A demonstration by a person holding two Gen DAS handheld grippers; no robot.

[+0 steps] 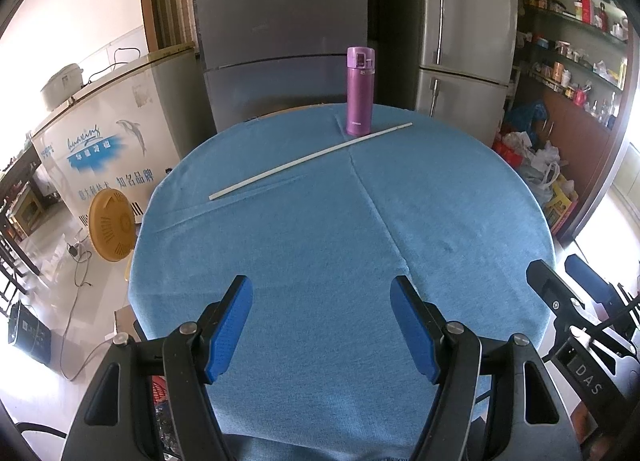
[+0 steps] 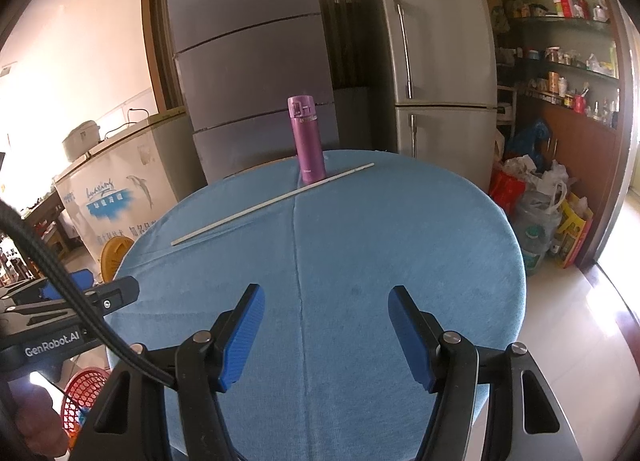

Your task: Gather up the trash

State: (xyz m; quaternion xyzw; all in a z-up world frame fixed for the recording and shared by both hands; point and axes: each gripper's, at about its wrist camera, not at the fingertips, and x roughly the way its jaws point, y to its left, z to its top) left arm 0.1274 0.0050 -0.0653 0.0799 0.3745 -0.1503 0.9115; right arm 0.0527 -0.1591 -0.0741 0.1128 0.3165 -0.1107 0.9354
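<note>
A round table under a blue cloth point(image 1: 340, 245) point(image 2: 360, 245) fills both views. A long thin white strip point(image 1: 310, 160) point(image 2: 272, 204) lies slantwise across its far half. Behind it a purple flask point(image 1: 360, 91) point(image 2: 306, 140) stands upright near the far edge. My left gripper point(image 1: 321, 287) hovers over the near side of the table, open, with only cloth between its blue pads. My right gripper point(image 2: 326, 295) is open too, over the near edge, empty. Each gripper shows at the side of the other's view, the right one point(image 1: 568, 305) and the left one point(image 2: 80, 293).
Two grey fridges point(image 1: 280, 29) point(image 2: 436, 57) stand behind the table. A white chest freezer point(image 1: 108, 133) is at the left, with a yellow round lid point(image 1: 111, 224) leaning by it. Bags point(image 2: 536, 197) pile on the floor at the right. A red basket point(image 2: 82, 397) sits low left.
</note>
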